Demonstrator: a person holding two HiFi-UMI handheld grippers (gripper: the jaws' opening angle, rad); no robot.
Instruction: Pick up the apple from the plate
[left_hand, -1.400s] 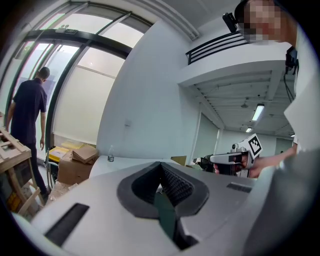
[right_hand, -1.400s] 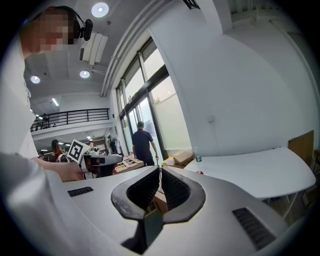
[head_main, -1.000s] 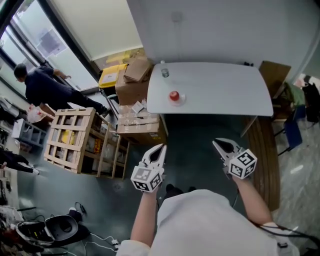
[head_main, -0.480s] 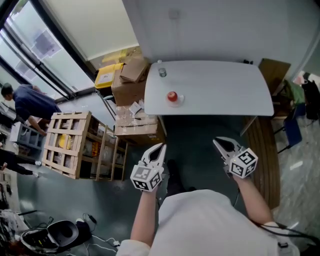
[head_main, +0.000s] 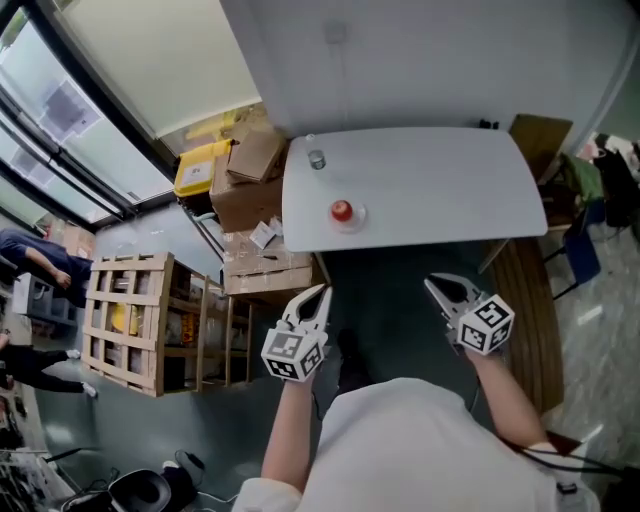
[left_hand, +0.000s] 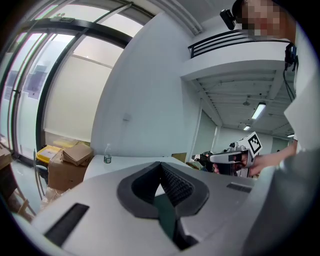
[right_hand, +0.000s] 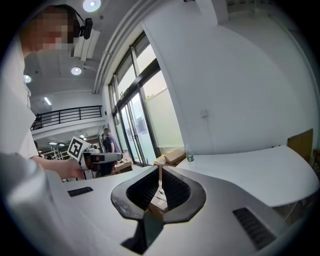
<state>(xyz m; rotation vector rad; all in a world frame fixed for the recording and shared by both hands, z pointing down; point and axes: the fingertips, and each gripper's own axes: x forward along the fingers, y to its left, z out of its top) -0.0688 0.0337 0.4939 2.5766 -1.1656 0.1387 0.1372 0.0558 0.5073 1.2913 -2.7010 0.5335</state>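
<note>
— Left white two-jaw gripper (head_main: 322, 292): closed tight, nothing between the jaws. Right white two-jaw gripper (head_main: 432, 285): likewise closed and empty. Both held out in front of the body, well short of the pale grey table with rounded corners (head_main: 450, 190).

— Whereabouts of the small round red apple (head_main: 341, 209)?

— Sits on a small pale round plate (head_main: 358, 218) near the table's front left edge, well apart from the clear plastic bottle (head_main: 316, 159) at the far left corner.

— Handling?

— Probably firm, light and smooth-skinned, so somewhat slippery and inclined to roll. Likely bruises under a hard squeeze.

— Where to take hold?

— Across the widest part, pads on opposite sides, below the stem. Calls for jaws opened wide first. Best to come in low and close gently, minding the plate, which looks light enough to slide.
</note>
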